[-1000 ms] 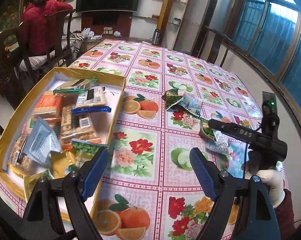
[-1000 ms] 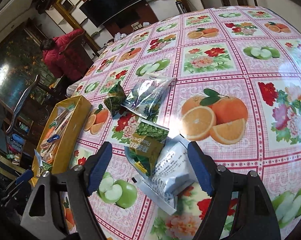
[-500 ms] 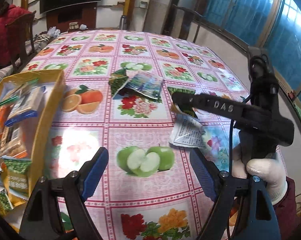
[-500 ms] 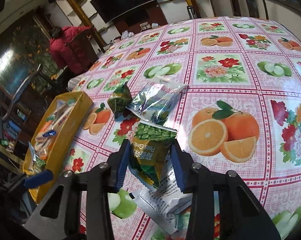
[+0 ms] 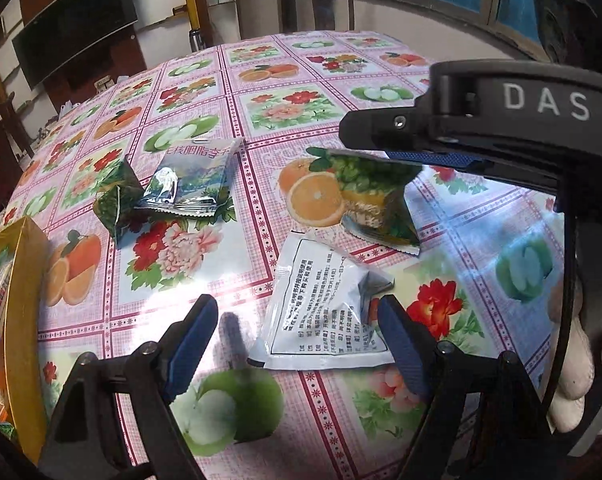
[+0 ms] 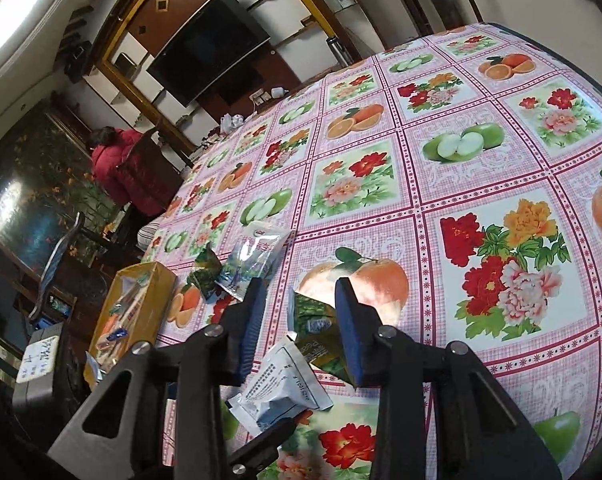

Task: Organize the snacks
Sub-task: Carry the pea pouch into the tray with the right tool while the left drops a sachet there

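Observation:
My right gripper is shut on a green pea snack packet. In the left wrist view that packet hangs from the black right gripper, its lower corner close to the tablecloth. A white printed packet lies flat on the table. My left gripper is above it with jaws closing, and the right pad is near the packet's edge while the left pad is clear of it. A silver-blue packet and a small dark green packet lie farther back.
A yellow box with several snacks stands at the table's left edge; its wall also shows in the right wrist view. A person in a red jacket sits on a chair beyond the far left corner. A gloved hand holds the right gripper.
My right gripper closed on the green packet and drew it up from the white one. My left gripper swung from the yellow box to the white packet, and its jaws narrowed.

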Motion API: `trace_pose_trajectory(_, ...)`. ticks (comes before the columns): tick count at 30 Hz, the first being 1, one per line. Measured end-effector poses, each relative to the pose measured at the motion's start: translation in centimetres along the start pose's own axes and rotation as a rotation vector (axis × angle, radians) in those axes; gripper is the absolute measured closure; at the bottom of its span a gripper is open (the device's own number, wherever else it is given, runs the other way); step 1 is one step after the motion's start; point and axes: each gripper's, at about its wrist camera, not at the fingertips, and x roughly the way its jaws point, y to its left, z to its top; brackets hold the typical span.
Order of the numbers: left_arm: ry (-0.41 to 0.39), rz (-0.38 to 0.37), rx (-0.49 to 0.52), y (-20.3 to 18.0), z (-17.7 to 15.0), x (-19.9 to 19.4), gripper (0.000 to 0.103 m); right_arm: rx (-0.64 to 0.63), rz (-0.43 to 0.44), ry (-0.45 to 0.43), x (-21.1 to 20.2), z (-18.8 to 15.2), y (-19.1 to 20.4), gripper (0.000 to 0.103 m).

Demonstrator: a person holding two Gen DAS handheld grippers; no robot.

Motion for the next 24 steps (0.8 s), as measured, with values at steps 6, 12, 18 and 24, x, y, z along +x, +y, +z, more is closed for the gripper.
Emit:
trace_pose_trajectory(6,-0.031,-0.084,-0.013,0.5,-0.8,-0.7,0.057,0.001,-0.108,0.124,2.5,-0.6,-1.0,0.051)
trace_pose_trajectory(12,-0.063,-0.111,-0.079,2.4,-2.0,-2.9,0.059,-0.118,-0.219,0.143,3.0,-1.5,0.7,0.05)
trace_pose_trajectory(18,-0.138,-0.106,-0.15,5.1,-4.2,-7.2,0.06,-0.247,-0.372,0.122,4.1,-2.5,2.2,0.025)
trace_pose_trajectory(24,-0.229,-0.078,-0.268,9.7,-7.3,-12.1,0.061,-0.244,-0.328,0.131,3.5,-2.8,2.7,0.062)
